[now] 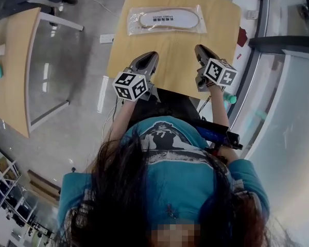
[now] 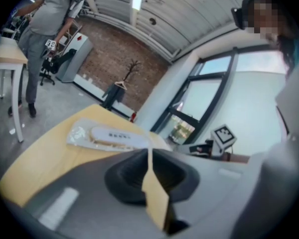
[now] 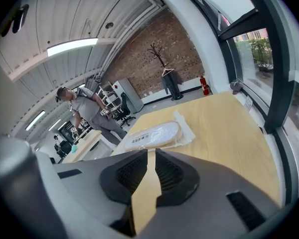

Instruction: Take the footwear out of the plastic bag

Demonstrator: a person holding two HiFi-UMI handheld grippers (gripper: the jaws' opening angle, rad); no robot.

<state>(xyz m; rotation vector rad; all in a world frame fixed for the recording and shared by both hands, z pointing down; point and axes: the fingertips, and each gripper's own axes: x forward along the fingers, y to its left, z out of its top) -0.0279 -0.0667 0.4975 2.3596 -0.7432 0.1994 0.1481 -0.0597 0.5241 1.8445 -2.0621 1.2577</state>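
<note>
The only writing I find is a short dark line of print on the white slipper [image 1: 165,19], and in all three views it is too small for me to read. The cubes on my tools carry only black and white square patterns.

The slipper is still inside the plastic bag [image 1: 193,13], which lies flat on the table [image 1: 175,60] near the far edge, with its long side along that edge. Between the bag and my two tools the wood is bare. The table has rounded corners. On its left side there is grey floor, and on its right side the dark window frame [image 1: 255,60] stands close.

The bag is clear, shiny and a little wrinkled. The slipper is long, flat and oval, white on top with a tan rim. The table top is smooth, light wood.

My left gripper [image 1: 150,55] hangs over the near part of the table; its jaws meet at the tips and hold nothing. My right gripper [image 1: 200,49] is beside it, well apart from the bag; between its jaws is only a thin gap, also with nothing in it.
</note>
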